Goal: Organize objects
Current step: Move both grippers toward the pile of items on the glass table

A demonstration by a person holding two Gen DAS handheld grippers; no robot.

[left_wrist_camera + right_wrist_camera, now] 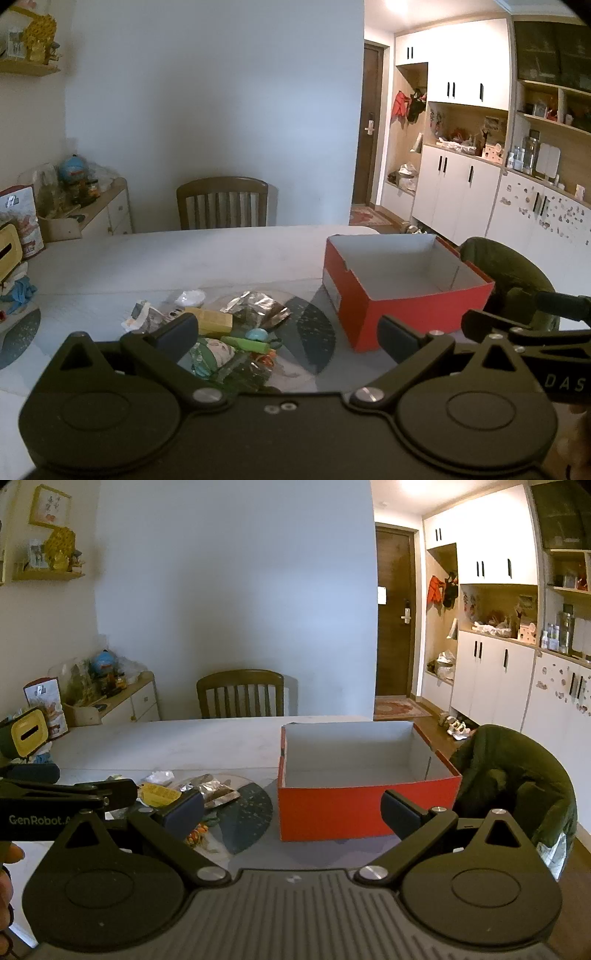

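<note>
So both grippers are hovering over the near side of the white table (166, 254), tilted down a bit. The left gripper (288, 334) has its jaws spread wide with nothing clamped between them, and it's looking straight at a messy pile of small stuff (229, 332) sitting toward the near edge of the table. In that pile I can make out a crinkly silver foil packet (255, 306), a yellow box (212, 319), a lime green stick-shaped thing (245, 343), a little light blue round object (257, 334) and some white crumpled paper (190, 297); the rest is too jumbled to name. A dark speckled round mat (314, 328) lies under part of the pile.

The right gripper (291, 810) is spread wide too, nothing in it, and it faces the red box (332, 812). That box is open on top with a white inside that looks empty, and it stands near the right edge of the table, just to the right of the pile and apart from it.

A dark green jacket (517, 786) hangs over a chair off the right edge of the table. A wooden chair (240, 694) sits at the far edge against the wall. On the far left corner there's a yellow tissue holder (29, 734).
</note>
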